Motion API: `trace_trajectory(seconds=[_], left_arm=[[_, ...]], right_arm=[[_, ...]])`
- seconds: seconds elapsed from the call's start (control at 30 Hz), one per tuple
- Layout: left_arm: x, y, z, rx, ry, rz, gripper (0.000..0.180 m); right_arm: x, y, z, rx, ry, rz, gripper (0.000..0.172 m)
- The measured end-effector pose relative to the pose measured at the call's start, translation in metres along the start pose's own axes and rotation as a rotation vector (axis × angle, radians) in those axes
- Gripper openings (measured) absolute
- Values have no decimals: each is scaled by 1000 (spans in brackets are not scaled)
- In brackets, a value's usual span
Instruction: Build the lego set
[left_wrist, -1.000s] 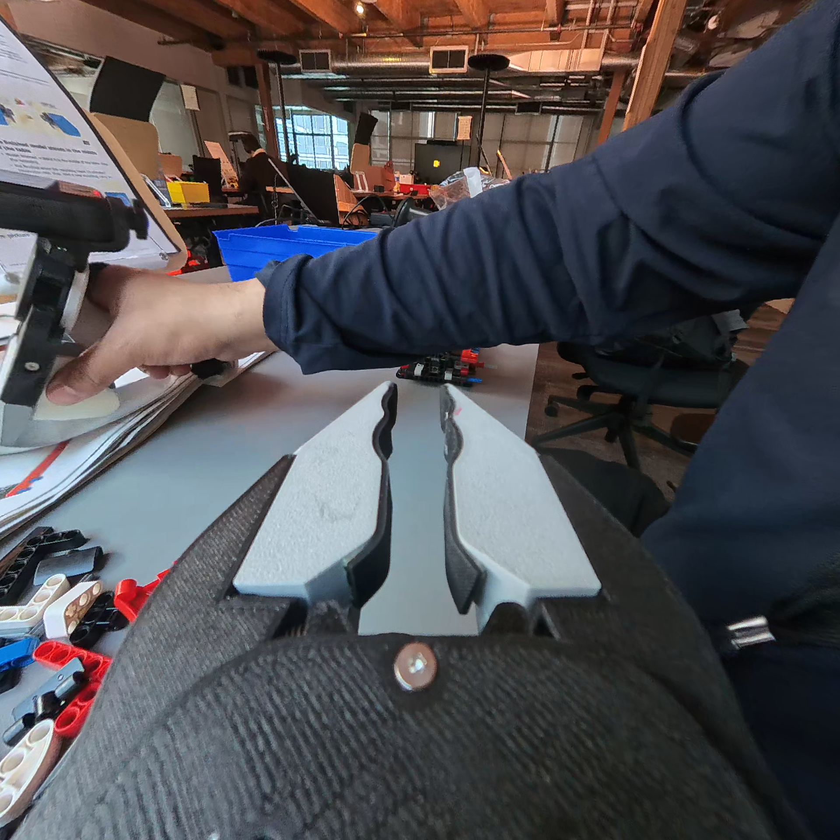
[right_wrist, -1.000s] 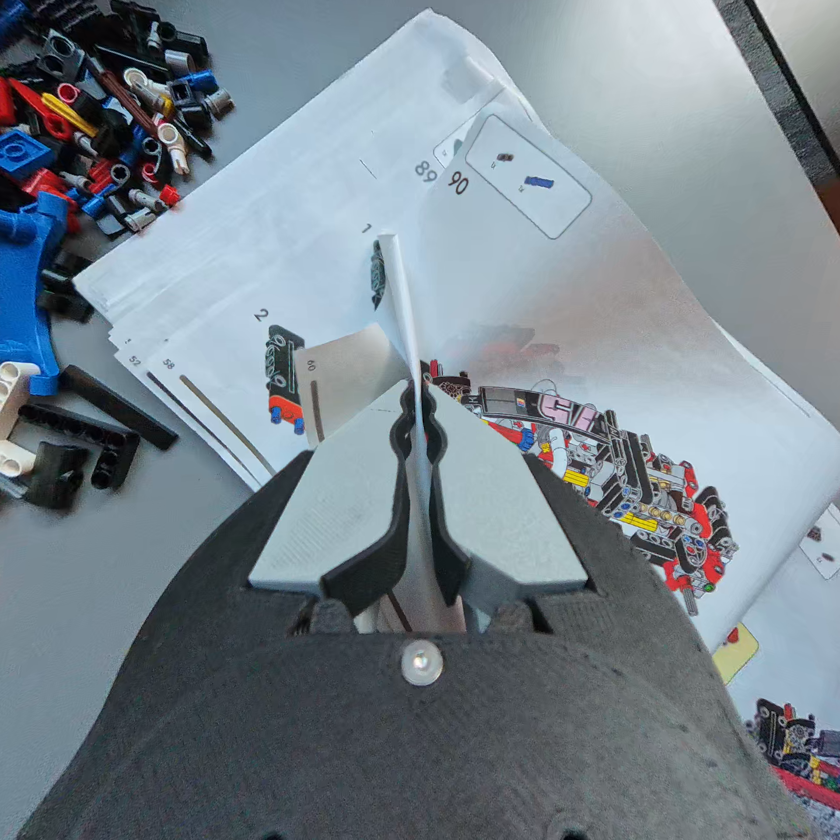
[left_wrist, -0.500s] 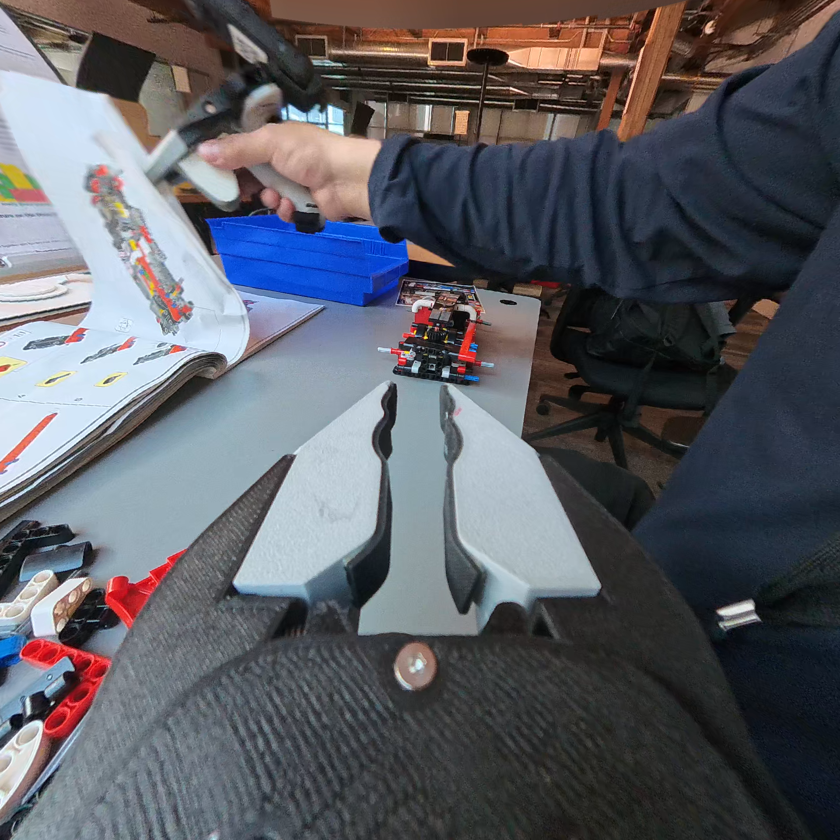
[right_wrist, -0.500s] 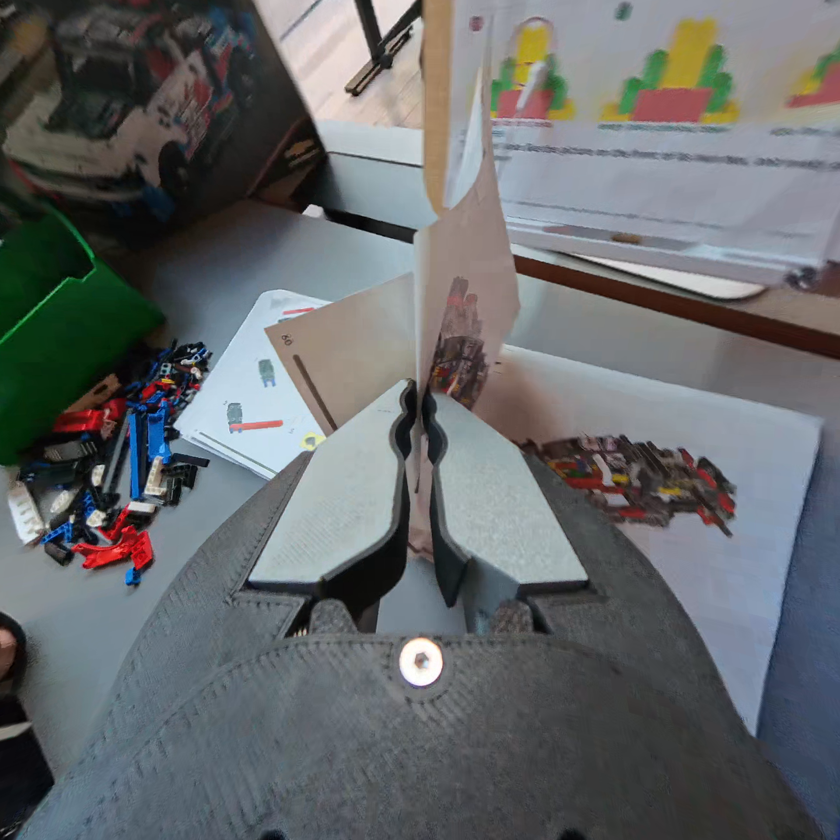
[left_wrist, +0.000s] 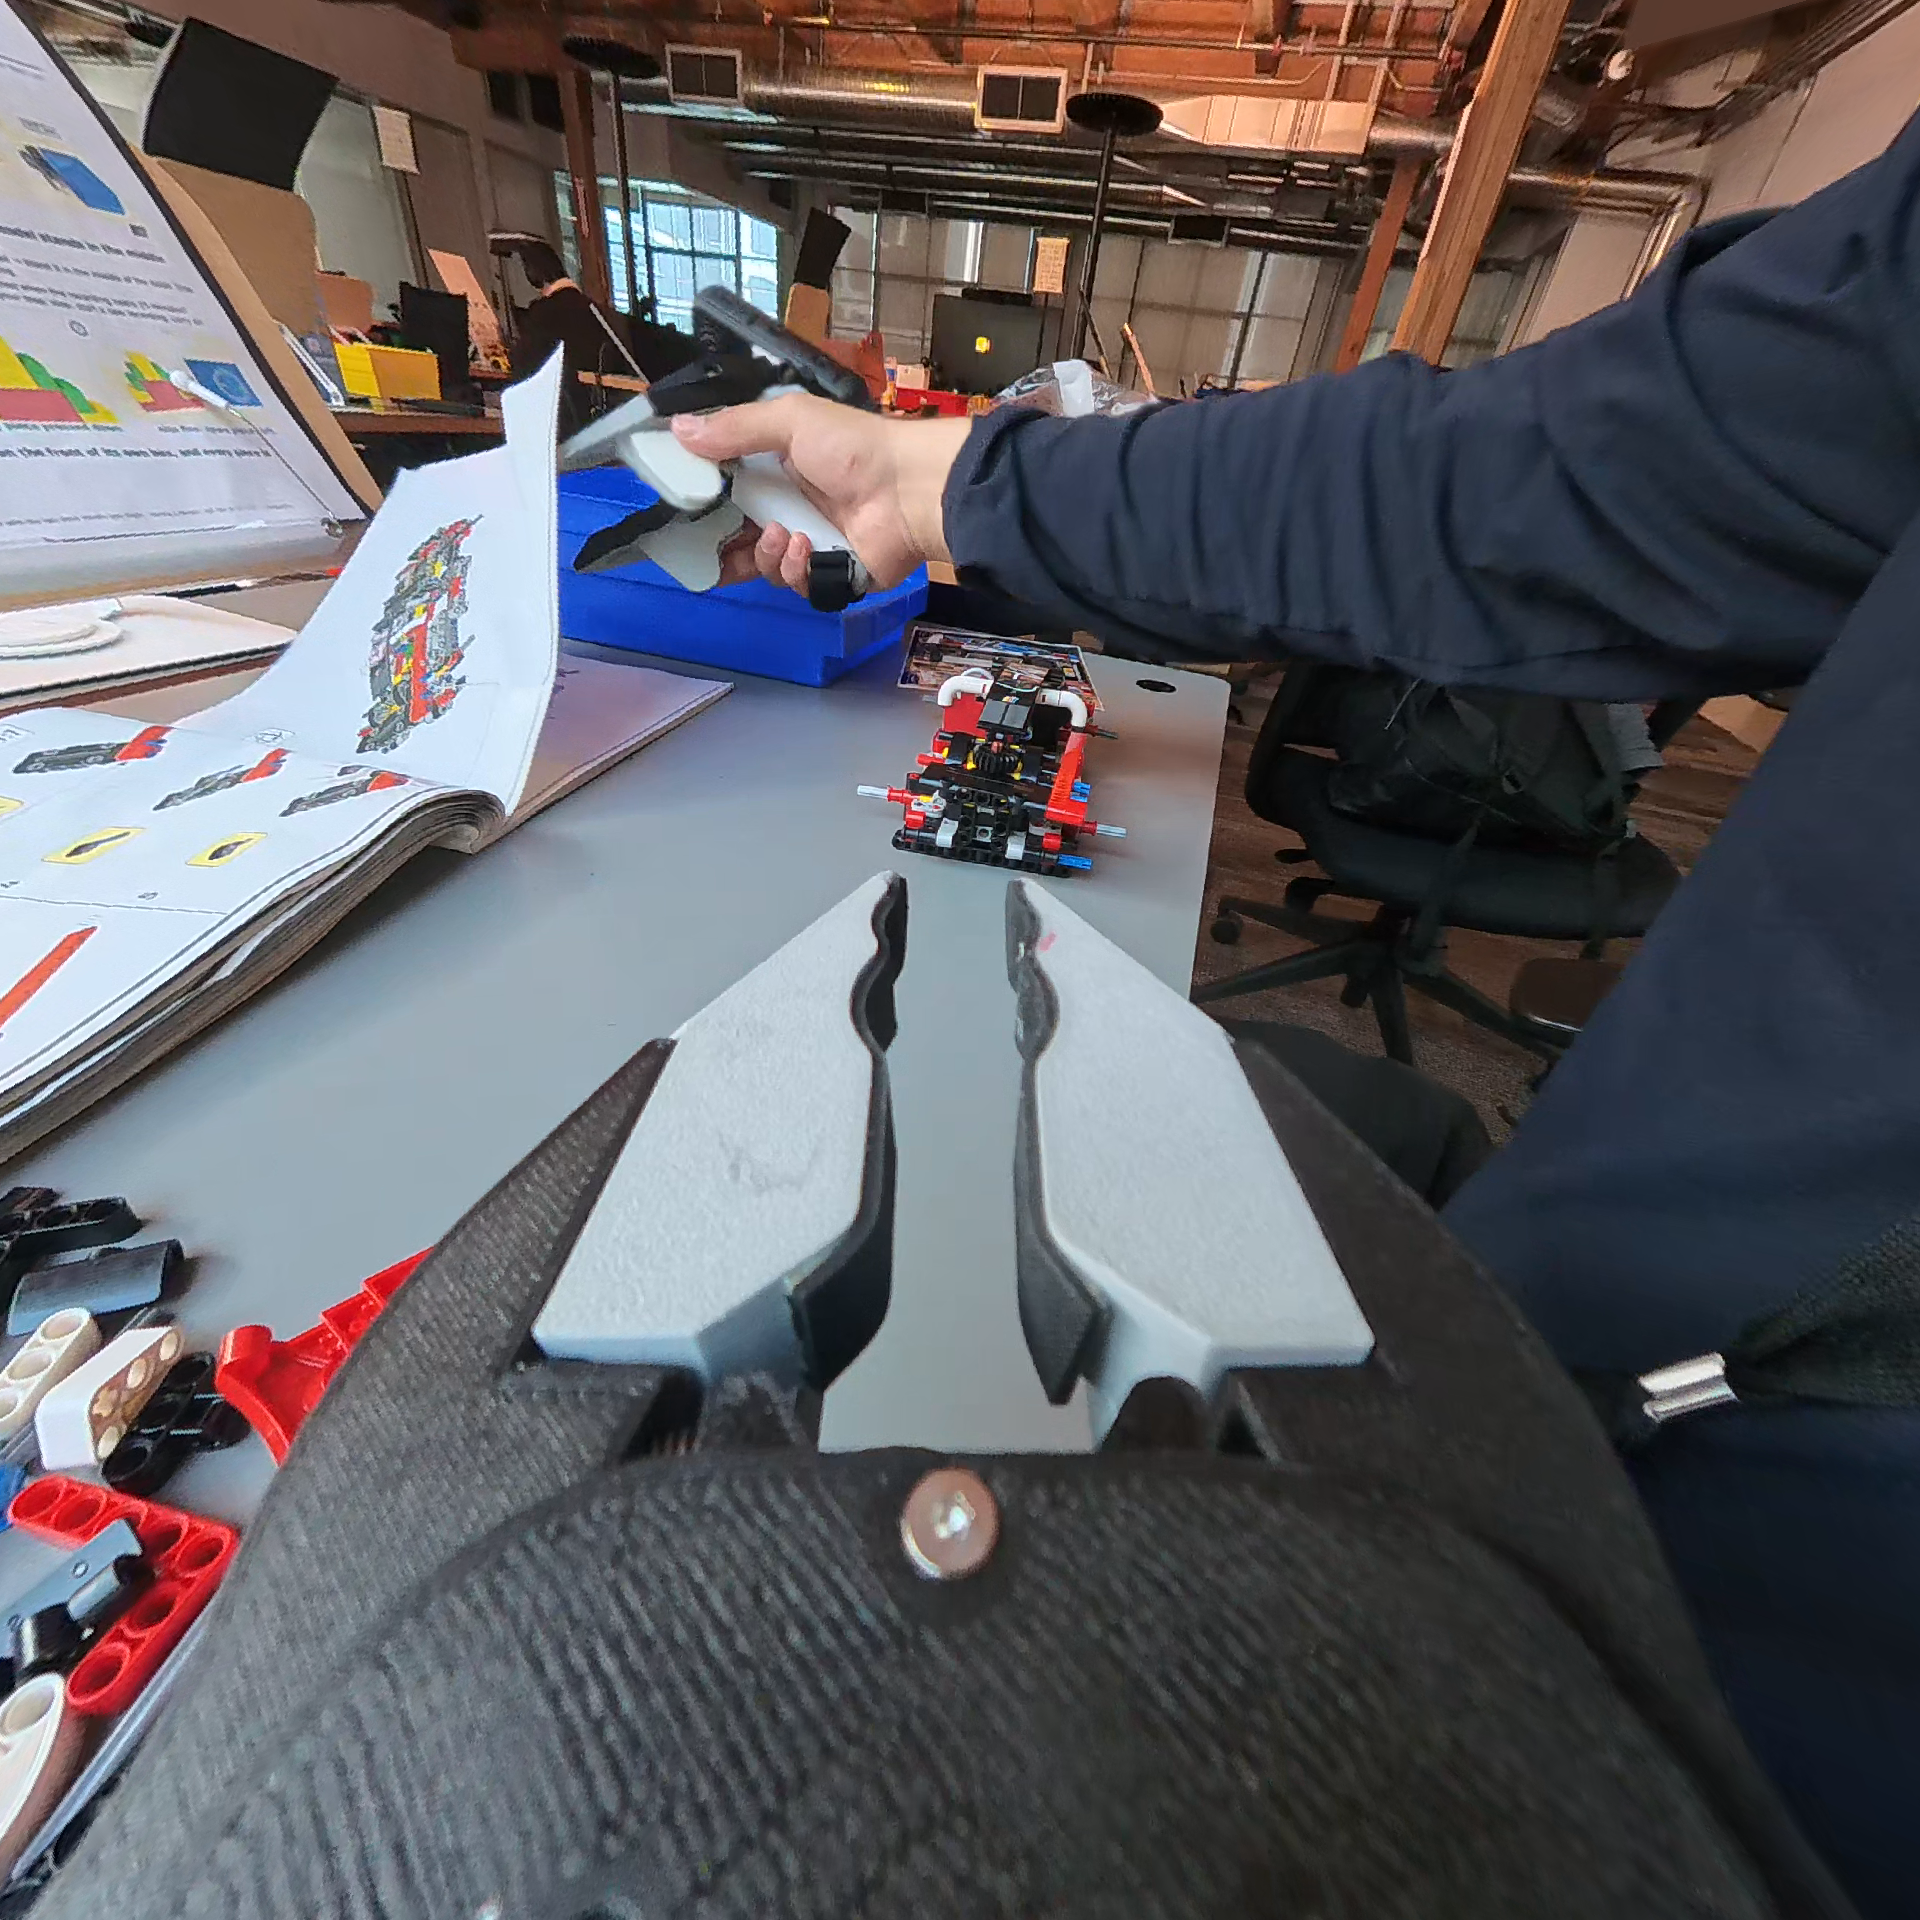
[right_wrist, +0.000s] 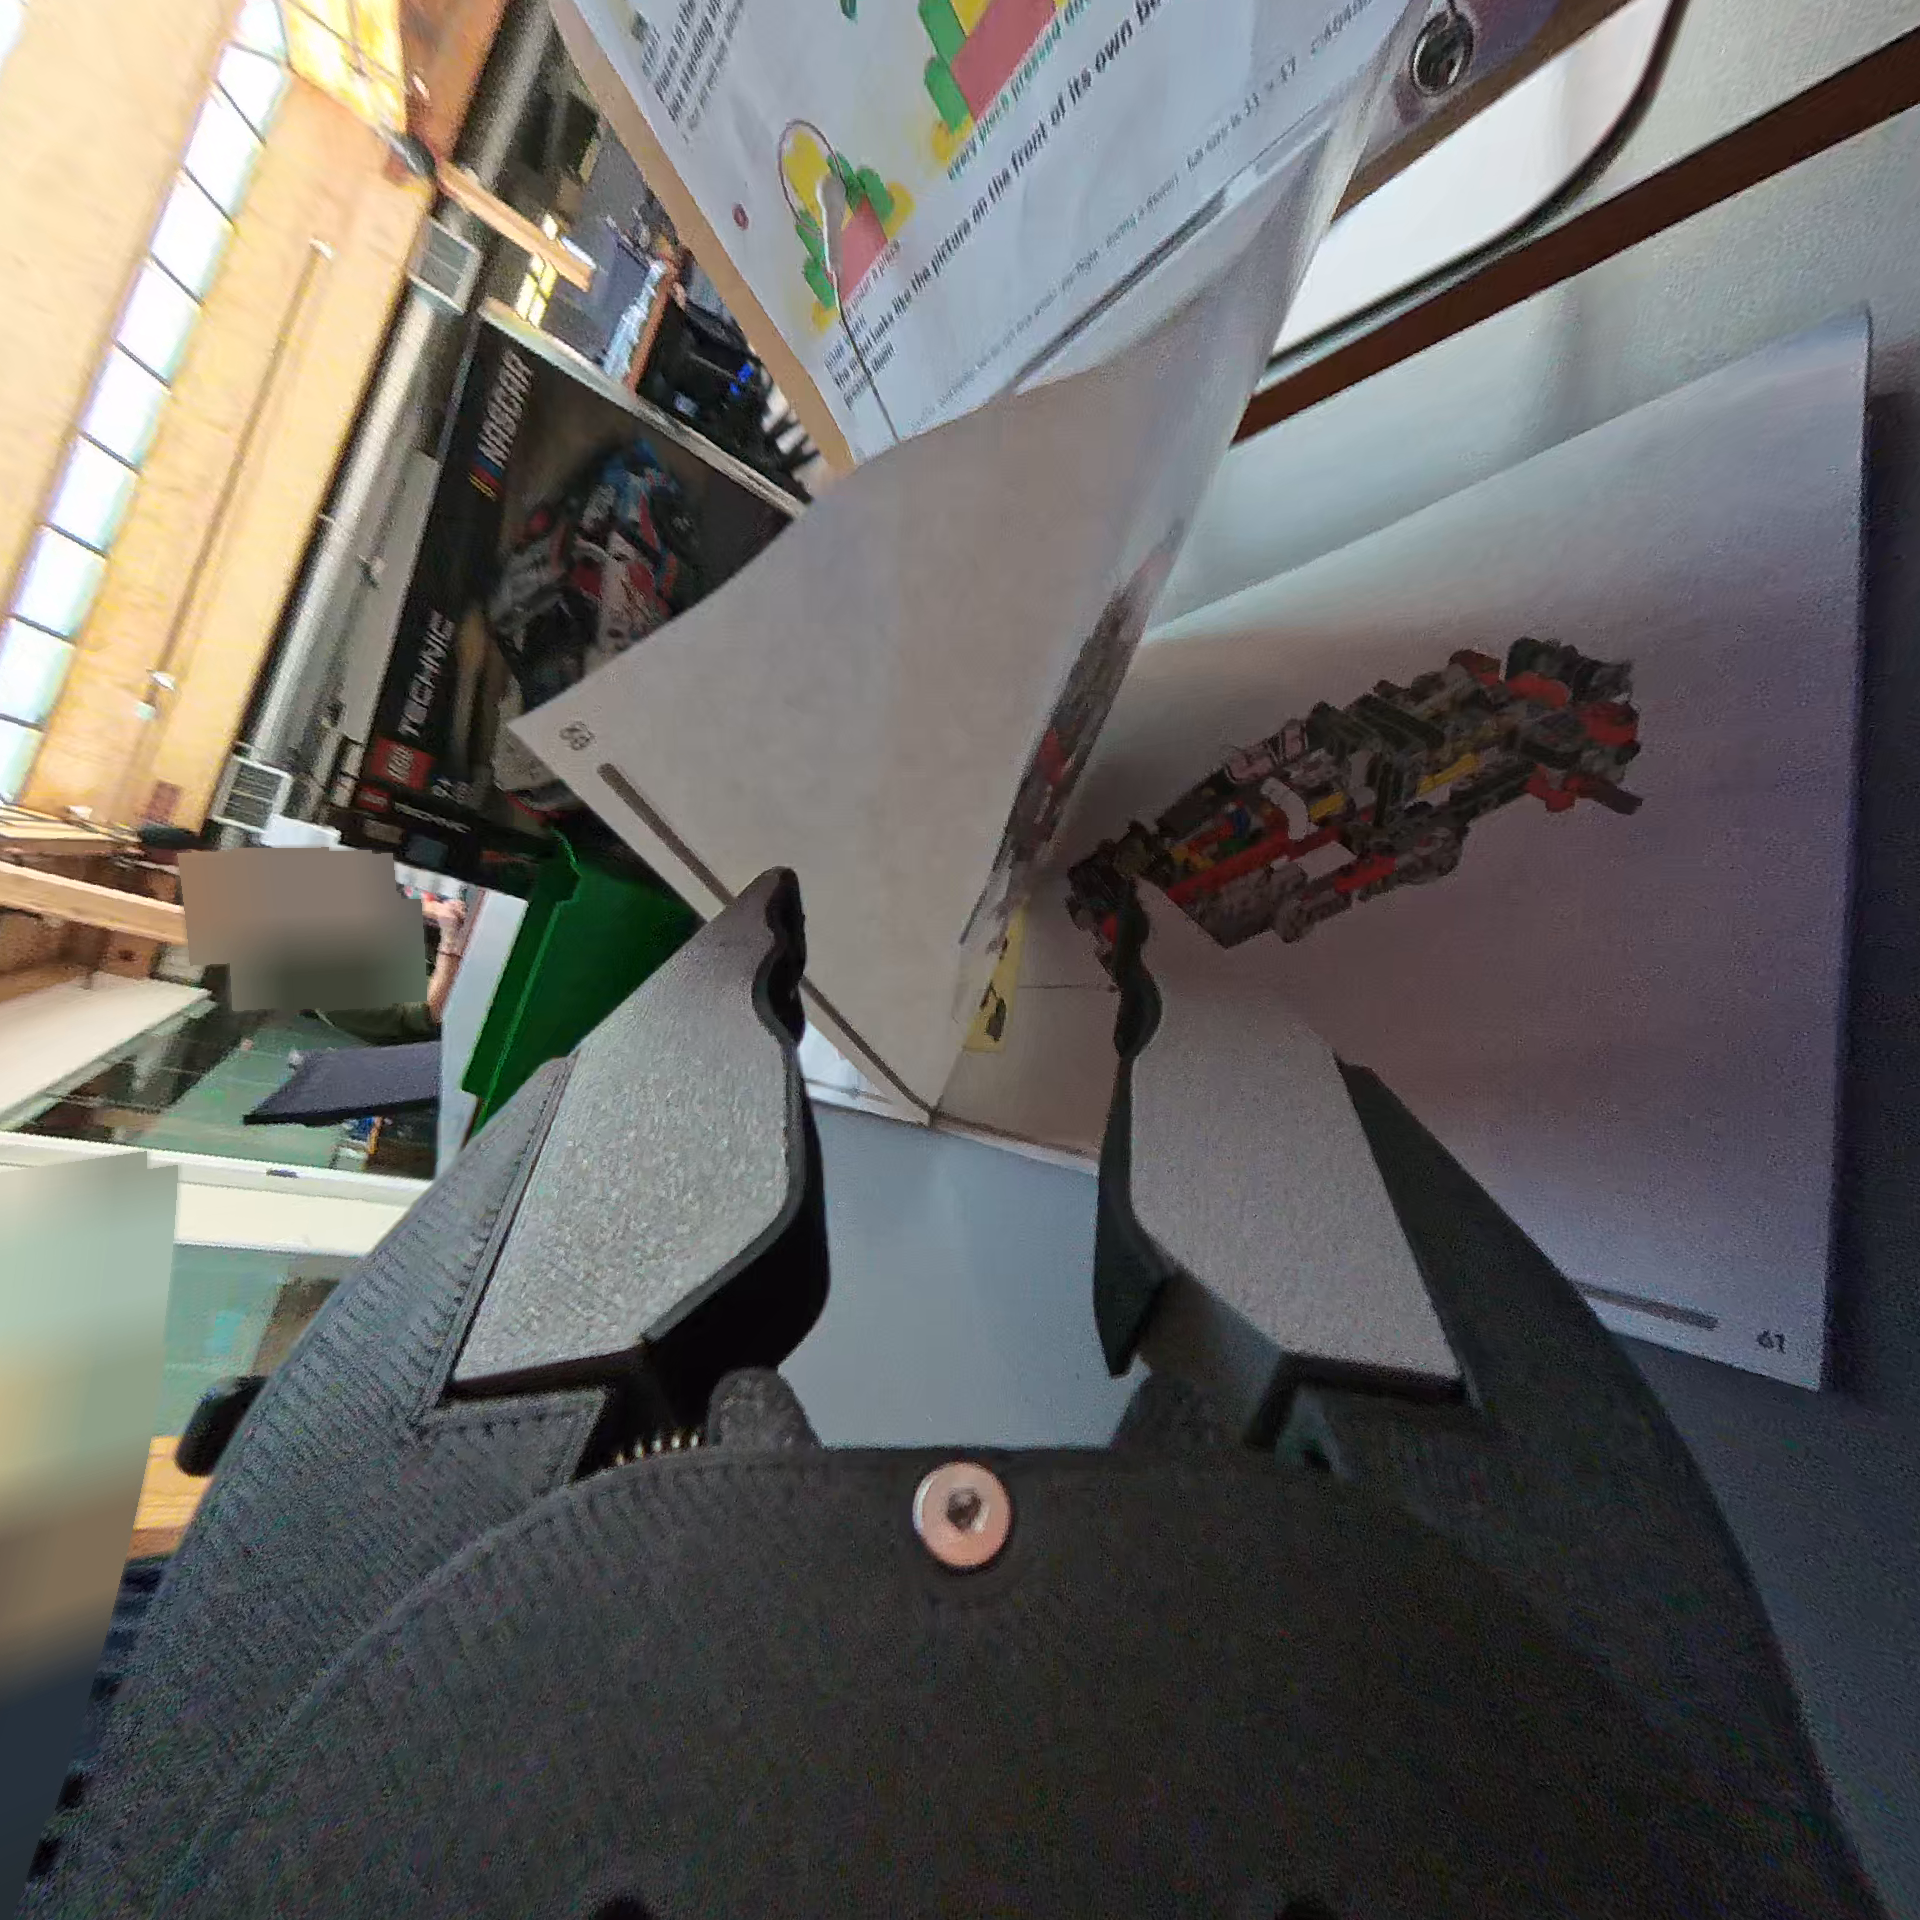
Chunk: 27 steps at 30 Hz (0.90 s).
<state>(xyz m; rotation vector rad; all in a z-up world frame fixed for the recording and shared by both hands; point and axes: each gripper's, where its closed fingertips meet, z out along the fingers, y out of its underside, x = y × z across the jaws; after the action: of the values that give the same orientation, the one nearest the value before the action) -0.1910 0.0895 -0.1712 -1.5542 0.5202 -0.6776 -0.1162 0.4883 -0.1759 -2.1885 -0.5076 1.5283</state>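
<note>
My left gripper (left_wrist: 948, 894) hovers low over the grey table (left_wrist: 520, 1039), jaws slightly apart with nothing between them, pointing at a red and black brick model car (left_wrist: 997, 769). My right gripper (right_wrist: 956, 904) is open wide over an open instruction booklet (right_wrist: 1558, 1039). One page (right_wrist: 914, 665) stands upright just ahead of its fingers, which do not press on it. In the left wrist view the right gripper (left_wrist: 582, 509), held by a hand, is open beside that raised page (left_wrist: 457, 613) of the booklet (left_wrist: 208, 831).
Loose bricks (left_wrist: 94, 1455) lie at the near left. A blue bin (left_wrist: 727, 623) stands behind the booklet, a green bin (right_wrist: 561, 997) and a toy box (right_wrist: 540, 582) farther left. A printed board (left_wrist: 114, 312) leans at the back. An office chair (left_wrist: 1455, 831) stands beyond the table's right edge.
My right gripper, shut on a booklet page, lifted it up and over, then opened and let it go; the page now stands free. My left gripper has not moved.
</note>
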Motion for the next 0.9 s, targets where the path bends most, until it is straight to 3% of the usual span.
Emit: trace_trajectory(seconds=[0.1, 0.67, 0.8, 0.9], left_arm=[[0, 1, 0, -4, 1, -5, 17], [0, 0, 0, 3, 6, -6, 17], [0, 0, 0, 2, 5, -6, 17], [0, 0, 0, 1, 5, -7, 17]], right_arm=[[-5, -11, -6, 63, -57, 14, 58], [-7, -13, -16, 49, -77, 16, 58], [6, -2, -11, -12, -10, 16, 34], [11, 3, -10, -40, 31, -10, 0]])
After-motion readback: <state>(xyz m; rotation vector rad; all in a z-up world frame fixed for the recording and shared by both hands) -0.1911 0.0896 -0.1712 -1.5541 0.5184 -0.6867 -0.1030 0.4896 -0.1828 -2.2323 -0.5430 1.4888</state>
